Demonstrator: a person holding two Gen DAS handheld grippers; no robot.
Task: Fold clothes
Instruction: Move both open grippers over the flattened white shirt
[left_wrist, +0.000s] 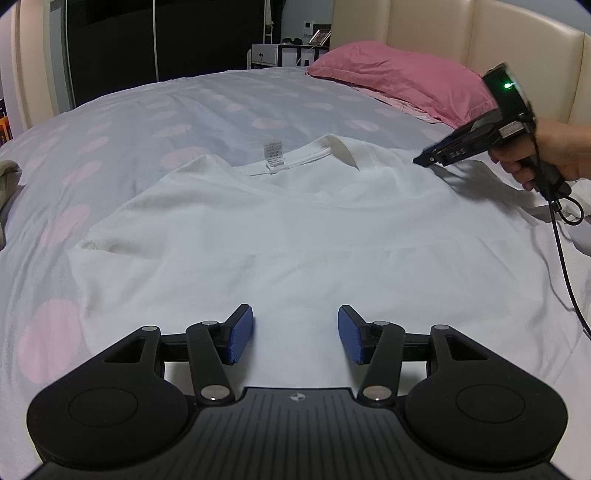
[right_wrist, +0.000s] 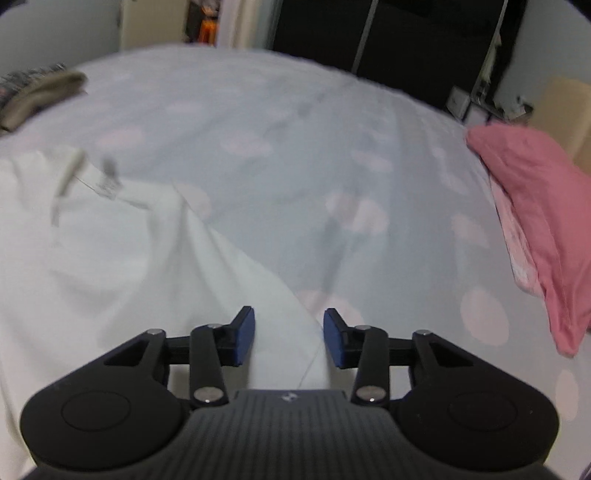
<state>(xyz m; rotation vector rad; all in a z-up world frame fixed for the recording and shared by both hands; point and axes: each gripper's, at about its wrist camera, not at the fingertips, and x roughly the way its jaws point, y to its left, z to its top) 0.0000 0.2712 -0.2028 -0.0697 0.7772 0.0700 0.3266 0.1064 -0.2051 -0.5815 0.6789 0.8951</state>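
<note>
White T-shirt lay spread on the bed, collar toward the pink pillow; left gripper and right gripper gaped empty; any pinch probably should catch both layers.

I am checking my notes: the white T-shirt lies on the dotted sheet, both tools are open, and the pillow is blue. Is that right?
Not quite: the pillow is pink, as the left wrist view shows. The white T-shirt does lie on the dotted sheet, and the left tool and right tool are open.
</note>
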